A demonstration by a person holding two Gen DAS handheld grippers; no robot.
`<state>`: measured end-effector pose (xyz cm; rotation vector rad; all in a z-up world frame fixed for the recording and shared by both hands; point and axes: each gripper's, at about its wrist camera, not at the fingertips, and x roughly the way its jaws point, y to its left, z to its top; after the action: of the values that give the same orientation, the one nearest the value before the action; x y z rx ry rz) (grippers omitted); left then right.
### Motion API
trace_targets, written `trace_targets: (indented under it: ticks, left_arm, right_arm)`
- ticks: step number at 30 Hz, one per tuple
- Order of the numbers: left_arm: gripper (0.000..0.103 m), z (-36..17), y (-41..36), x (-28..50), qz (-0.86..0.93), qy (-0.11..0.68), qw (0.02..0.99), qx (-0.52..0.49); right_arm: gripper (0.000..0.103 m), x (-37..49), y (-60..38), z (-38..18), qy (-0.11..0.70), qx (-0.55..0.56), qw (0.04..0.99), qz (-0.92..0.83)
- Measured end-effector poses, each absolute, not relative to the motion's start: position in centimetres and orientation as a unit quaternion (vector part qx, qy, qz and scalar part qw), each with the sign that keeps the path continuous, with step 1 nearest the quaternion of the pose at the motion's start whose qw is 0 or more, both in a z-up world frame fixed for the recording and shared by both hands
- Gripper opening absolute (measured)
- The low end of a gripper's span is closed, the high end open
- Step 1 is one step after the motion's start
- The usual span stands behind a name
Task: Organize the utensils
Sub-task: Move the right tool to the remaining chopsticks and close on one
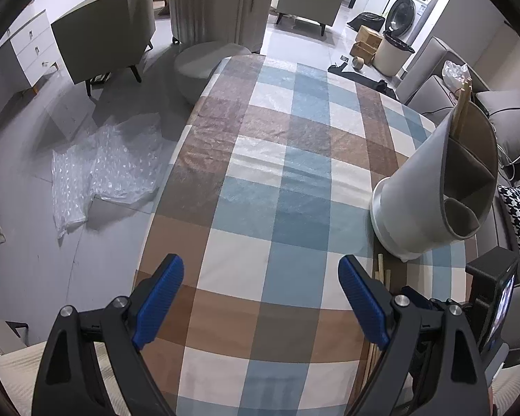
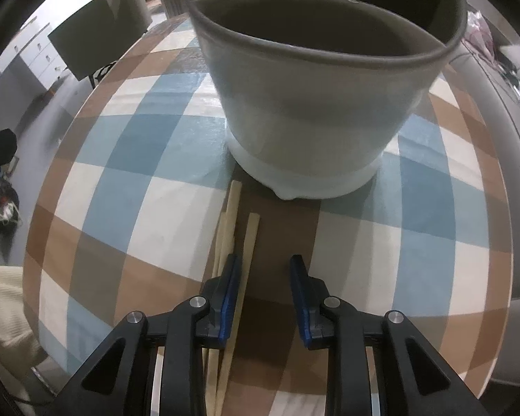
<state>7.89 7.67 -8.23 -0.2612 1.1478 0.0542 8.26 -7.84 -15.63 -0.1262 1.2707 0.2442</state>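
A: Where are the wooden chopsticks (image 2: 230,239)?
B: Low middle, flat on the checked desk (image 2: 138,180), below the round grey holder (image 2: 312,104).
A: The fingers?
B: Right gripper (image 2: 265,298) half closed, one stick between, not squeezed. Left gripper (image 1: 261,298) wide open, empty.

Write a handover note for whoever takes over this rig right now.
Left gripper: open, empty, above the checked tablecloth.
Right gripper: narrowed around one chopstick, pads not visibly pressing it; more loose chopsticks lie beside its left finger.
Grey divided utensil holder: upright just beyond them.
Done: one chopstick stands in the holder's far compartment.
Left: grip and load those on the table.
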Motion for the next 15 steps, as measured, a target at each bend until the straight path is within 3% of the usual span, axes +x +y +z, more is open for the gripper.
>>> trace_targets:
  ticks: [9,10,12,15]
  left_arm:
    - [0.088,-8.4,8.1,7.8,0.029,0.544,0.830,-0.122]
    - [0.088,-8.5,8.2,7.8,0.029,0.543,0.830,-0.123]
    - [0.088,-8.6,8.3,7.9,0.032,0.546,0.828,-0.122]
    - [0.088,-8.7,8.3,7.9,0.032,0.551,0.825,-0.122]
  right_arm:
    - [0.026,8.9,-6.4,-15.6,0.577,-0.066,0.806,0.114]
    - [0.024,8.9,-6.2,-15.6,0.576,-0.068,0.807,0.115]
    - [0.008,9.1,-6.2,-15.9,0.576,-0.065,0.806,0.117]
    - [0.005,9.2,-6.9,-15.9,0.581,-0.046,0.804,0.116]
